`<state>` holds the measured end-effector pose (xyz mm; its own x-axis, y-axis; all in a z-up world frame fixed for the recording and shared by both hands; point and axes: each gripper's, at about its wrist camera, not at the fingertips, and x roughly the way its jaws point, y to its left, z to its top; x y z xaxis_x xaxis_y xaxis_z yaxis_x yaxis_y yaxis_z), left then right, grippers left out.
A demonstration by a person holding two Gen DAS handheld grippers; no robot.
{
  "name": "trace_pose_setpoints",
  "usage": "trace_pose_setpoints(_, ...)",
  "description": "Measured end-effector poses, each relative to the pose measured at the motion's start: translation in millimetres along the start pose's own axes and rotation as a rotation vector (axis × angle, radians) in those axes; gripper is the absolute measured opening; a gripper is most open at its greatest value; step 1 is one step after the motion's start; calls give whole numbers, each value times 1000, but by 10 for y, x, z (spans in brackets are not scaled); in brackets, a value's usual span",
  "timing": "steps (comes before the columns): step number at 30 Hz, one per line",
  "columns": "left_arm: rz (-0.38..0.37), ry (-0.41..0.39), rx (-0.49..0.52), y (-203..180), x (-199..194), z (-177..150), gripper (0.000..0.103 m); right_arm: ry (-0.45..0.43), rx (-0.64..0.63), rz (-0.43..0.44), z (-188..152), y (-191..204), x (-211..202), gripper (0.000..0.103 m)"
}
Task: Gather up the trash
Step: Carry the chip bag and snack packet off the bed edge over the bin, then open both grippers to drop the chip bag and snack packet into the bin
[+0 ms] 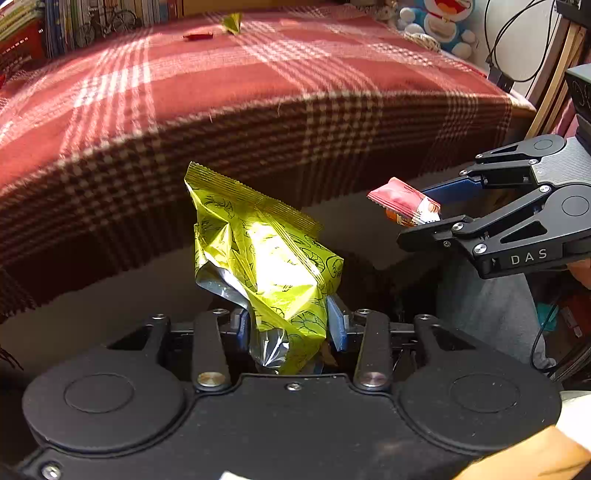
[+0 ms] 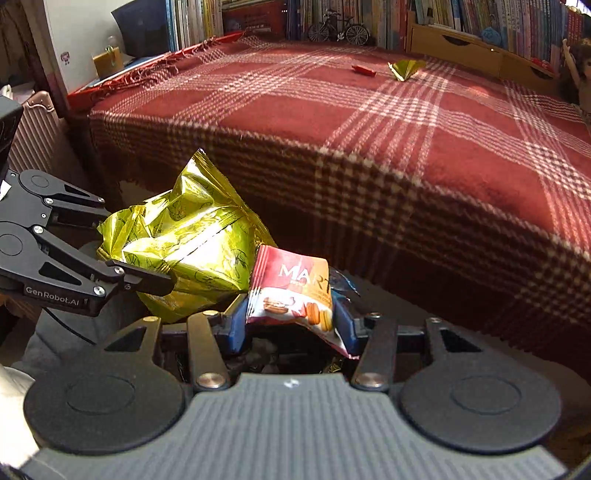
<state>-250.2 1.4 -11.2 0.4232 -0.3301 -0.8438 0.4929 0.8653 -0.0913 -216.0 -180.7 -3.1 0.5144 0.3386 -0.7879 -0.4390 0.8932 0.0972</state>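
Note:
A crumpled yellow-green snack bag [image 1: 266,258] stands up between the blue pads of my left gripper [image 1: 291,325], which is shut on its lower end. In the right wrist view that same yellow-green bag [image 2: 184,243] shows at the left with the left gripper's fingers [image 2: 140,277] around it. My right gripper [image 2: 291,317] is shut on a small red-and-white biscuit wrapper [image 2: 295,291]; this red wrapper [image 1: 406,203] also appears at the right of the left wrist view. Both grippers hang below the front edge of the bed. A red wrapper [image 2: 364,70] and a yellow-green scrap [image 2: 404,68] lie far back on the blanket.
A red plaid blanket [image 1: 258,85] covers the bed and drapes over its edge. Books and a toy bicycle [image 2: 338,31] line the far side. A blue plush toy [image 1: 439,22] sits at the bed's corner. Dark space [image 1: 369,280] lies beneath the grippers. A ribbed pink suitcase [image 2: 33,129] stands left.

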Motion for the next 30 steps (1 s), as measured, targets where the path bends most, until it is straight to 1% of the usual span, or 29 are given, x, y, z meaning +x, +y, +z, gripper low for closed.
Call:
trace_pose_setpoints(2, -5, 32, -10, 3, 165, -31, 38, 34, 3, -1, -60, 8, 141, 56)
trace_pose_setpoints(4, 5, 52, -4, 6, 320, -62, 39, 62, -4, 0, -115, 8, 263, 57)
trace_pose_setpoints(6, 3, 72, 26, 17, 526, -83, 39, 94, -13, 11, -148, 0, 396, 59)
trace_pose_setpoints(7, 18, 86, 28, 31, 639, -105, 39, 118, -14, 26, -165, -18, 494, 59)
trace_pose_setpoints(8, 40, 119, 25, 43, 766, -124, 39, 143, -3, 39, -176, -48, 599, 59)
trace_pose_setpoints(10, 34, 175, 5, 84, 953, -148, 39, 195, 27, 52, -174, -104, 804, 58)
trace_pose_setpoints(13, 4, 206, -10, 122, 1117, -178, 40, 241, 33, 58, -164, -132, 1021, 58)
trace_pose_setpoints(15, 6, 235, 7, 131, 1246, -195, 40, 263, 26, 62, -168, -131, 1144, 58)
trace_pose_setpoints(17, 22, 266, -4, 144, 1377, -209, 41, 296, 35, 65, -189, -147, 1275, 59)
trace_pose_setpoints(19, 16, 291, -24, 174, 1471, -208, 41, 322, 39, 54, -212, -162, 1387, 60)
trace_pose_setpoints(20, 9, 298, -36, 190, 1505, -205, 41, 331, 38, 50, -222, -166, 1422, 62)
trace_pose_setpoints(21, 4, 300, -45, 206, 1530, -191, 42, 338, 39, 46, -232, -172, 1452, 66)
trace_pose_setpoints(22, -1, 300, -46, 222, 1548, -182, 43, 342, 41, 45, -237, -177, 1474, 69)
trace_pose_setpoints(23, -2, 303, -44, 223, 1557, -190, 45, 344, 44, 47, -236, -178, 1488, 70)
trace_pose_setpoints(25, 8, 310, -36, 205, 1589, -193, 56, 348, 52, 50, -242, -186, 1505, 71)
trace_pose_setpoints(27, 17, 316, -26, 202, 1601, -186, 62, 348, 58, 48, -255, -211, 1505, 76)
trace_pose_setpoints(30, 19, 315, -26, 170, 1624, -208, 68, 344, 65, 42, -267, -249, 1495, 80)
